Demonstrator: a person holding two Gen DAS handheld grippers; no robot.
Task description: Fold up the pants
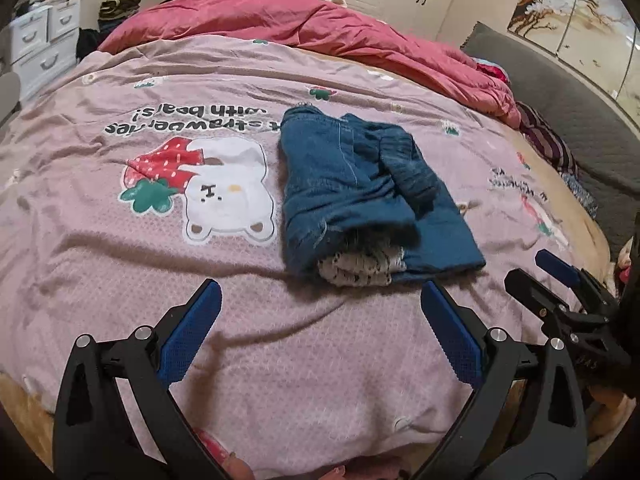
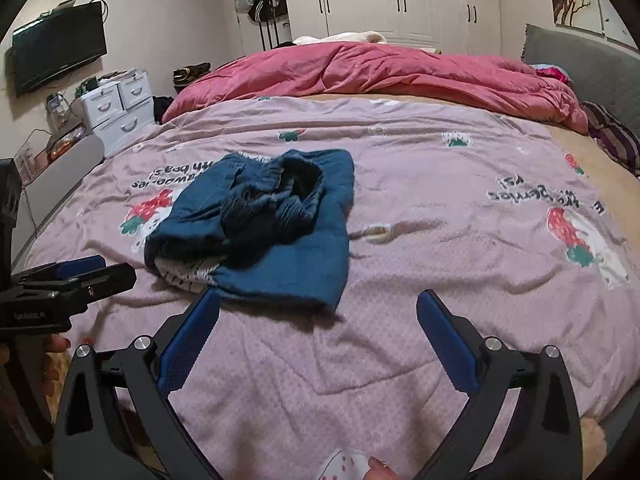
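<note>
**Two open grippers, one folded bundle**

Both tools hang with nothing in them. The left gripper (image 1: pixel 318 304) has its blue pads spread as wide as they appear to go, with only pink bedspread (image 1: pixel 120 248) showing between them, and the right gripper (image 2: pixel 318 314) stands just as wide and just as empty.

Taking the pants (image 1: pixel 360 196) as the landmark: the blue denim lies in a compact, roughly rectangular stack on the bedspread, beyond both sets of fingertips and touching neither. Just left of the pants, in the left wrist view, sits the printed bear (image 1: pixel 228 196) with its strawberry hat; beyond the pants, a rumpled red duvet (image 1: pixel 320 28) is heaped up. At the near edge of the pants a pale patterned lining (image 1: pixel 360 270) shows between the layers, and a bunched waistband (image 2: pixel 276 204) rests on top, so the fold is loose rather than crisp.

Judging by the layers lying on each other and the tools sitting clear on the near side, the fold looks finished or close to it. Wide jaws held off the cloth suit that, since nothing needs pinning. If anything remains, it is probably flattening the bunched top.
</note>
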